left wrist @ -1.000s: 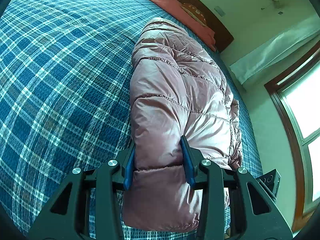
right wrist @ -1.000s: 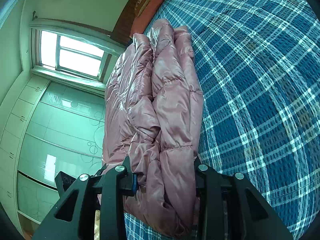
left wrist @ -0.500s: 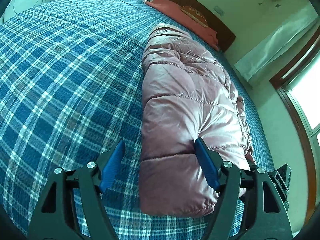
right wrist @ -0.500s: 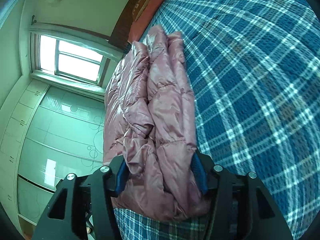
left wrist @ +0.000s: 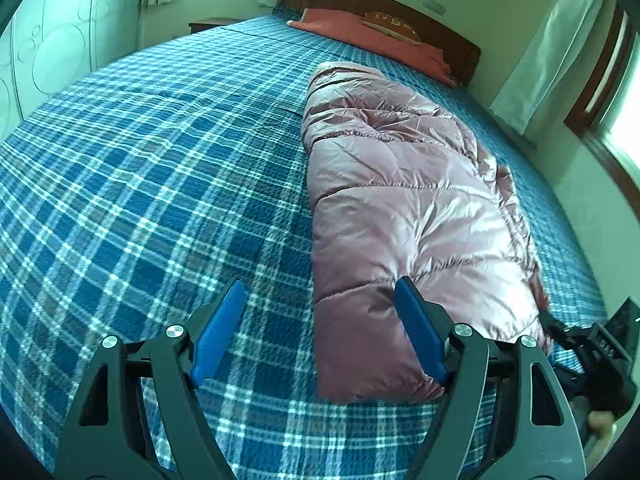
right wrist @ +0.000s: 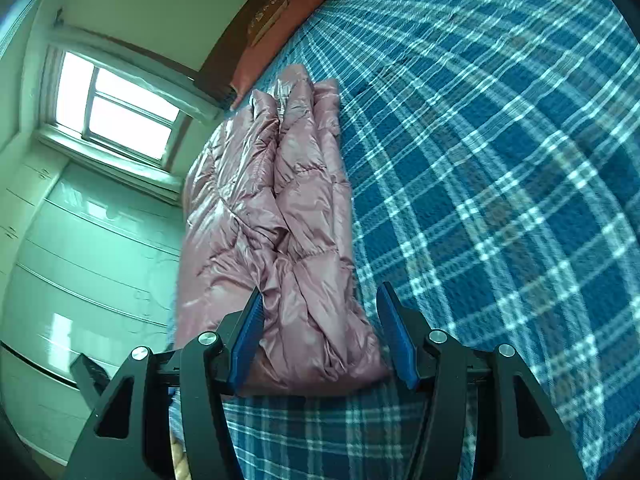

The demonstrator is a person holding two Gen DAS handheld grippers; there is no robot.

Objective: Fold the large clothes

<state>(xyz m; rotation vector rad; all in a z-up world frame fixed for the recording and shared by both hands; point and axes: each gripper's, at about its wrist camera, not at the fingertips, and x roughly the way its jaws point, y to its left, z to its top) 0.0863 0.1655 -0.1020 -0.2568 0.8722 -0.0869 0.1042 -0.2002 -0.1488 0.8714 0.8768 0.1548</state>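
A pink puffer jacket (left wrist: 404, 216) lies folded lengthwise in a long bundle on the blue plaid bed (left wrist: 152, 168). My left gripper (left wrist: 320, 328) is open wide above the bundle's near end, its right pad against the jacket's top and its left pad over bare bedspread. In the right wrist view the jacket (right wrist: 280, 216) shows its layered open edge. My right gripper (right wrist: 320, 332) is open, its blue pads either side of the bundle's near corner, loose around it.
A red pillow (left wrist: 372, 36) and dark headboard (left wrist: 384, 4) are at the far end of the bed. A window (right wrist: 116, 108) and pale wardrobe doors (right wrist: 92, 264) stand beyond the bed edge. The other gripper's body (left wrist: 600, 356) shows at the lower right.
Both grippers were shut on the jacket's near end a second ago. Both have opened and let it go, and the bundle now rests on the bed. The left gripper pulled back and leftward.
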